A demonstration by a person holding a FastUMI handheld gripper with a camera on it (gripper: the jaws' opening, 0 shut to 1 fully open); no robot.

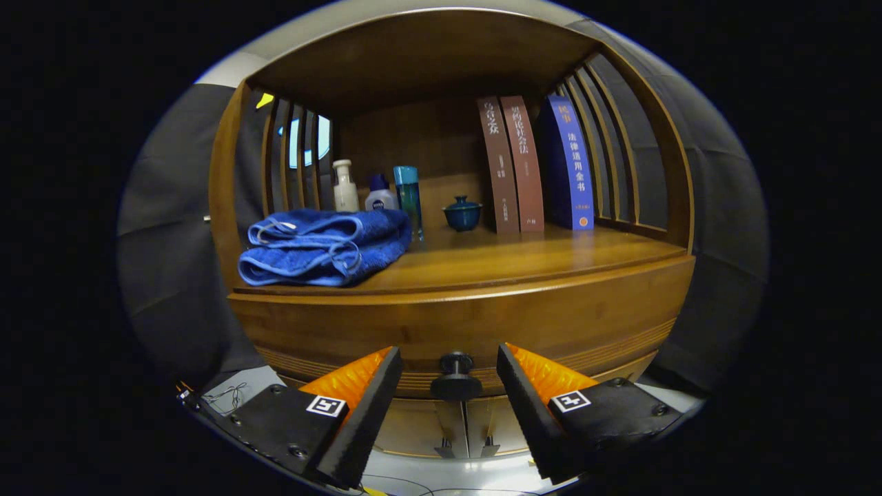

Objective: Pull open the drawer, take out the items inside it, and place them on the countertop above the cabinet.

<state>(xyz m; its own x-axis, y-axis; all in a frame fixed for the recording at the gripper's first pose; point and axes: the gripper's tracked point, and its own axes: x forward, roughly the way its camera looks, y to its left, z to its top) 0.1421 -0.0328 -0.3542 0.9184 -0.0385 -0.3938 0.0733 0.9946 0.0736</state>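
Gripper: your gripper (pixel 449 375) is spread wide, both fingers apart, nothing pinched between them.
Knob: the black drawer knob (pixel 455 377) sits in the gap between your fingertips, touching neither.
Drawer: the drawer (pixel 475 324) front looks flush with the cabinet, closed as far as the curved view lets you judge; its contents are hidden.
Countertop: the wooden countertop (pixel 510 258) runs just above the drawer front.
Left front corner: a folded blue towel (pixel 324 246) lies there, reaching the front edge.
Back edge, left: a white bottle (pixel 344 186), a small blue-capped bottle (pixel 380 195) and a tall teal bottle (pixel 408 196) stand behind the towel.
Back edge, middle: a small lidded teal pot (pixel 462 213).
Back edge, right: three upright books (pixel 534 165), two brown, one blue.
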